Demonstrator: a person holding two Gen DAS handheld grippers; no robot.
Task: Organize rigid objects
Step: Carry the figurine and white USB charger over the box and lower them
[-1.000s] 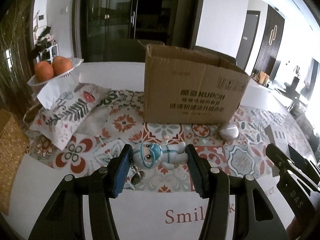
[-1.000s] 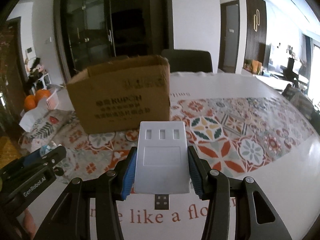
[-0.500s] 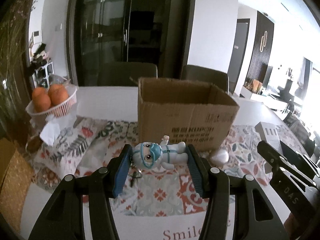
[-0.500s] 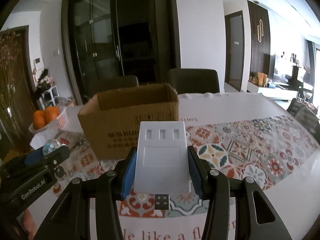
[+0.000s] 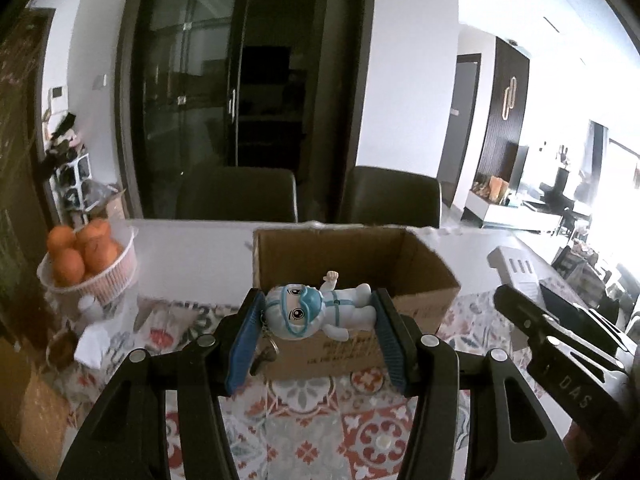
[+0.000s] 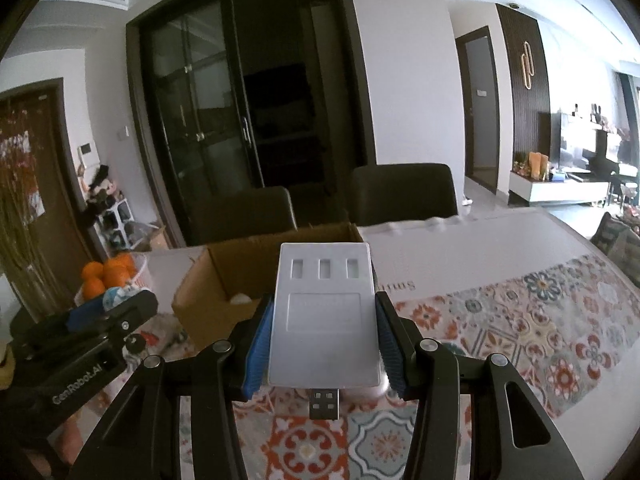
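Here we hold one item in each claw, both lifted clear of the table [image 6: 500, 240] and aimed at the cardboard box [image 5: 424, 276]

Nearest in the left wrist view, the left gripper [image 5: 316, 316] is clamped on the figurine [image 5: 320, 312], a small toy in white suit and blue goggles. It lies sideways between the blue pads, head against the left pad and feet against the right, so the pads bear on its two firm ends. Its keyring [image 5: 266, 354] hangs free below the head

In the right wrist view, the right gripper [image 6: 324, 340] is closed on the white USB hub [image 6: 324, 312]. The pads press its two long edges, the flat face turned up and the plug [image 6: 325, 403] pointing back toward the camera. We judge this edge grip keeps the thin body from twisting

Beyond both claws the box stands open on the patterned table runner [image 6: 540, 320], toward the far edge of the table. One small pale item [image 6: 240, 299] already lies inside; what it is we cannot tell. Seen from here both items appear at about rim level, so we judge the step in hand to be carrying them over the near wall for release inside

At the left edge of the table stands a basket of oranges [image 5: 86, 256], which is no part of the sorting. Two dark chairs [image 5: 394, 196] stand behind the far edge
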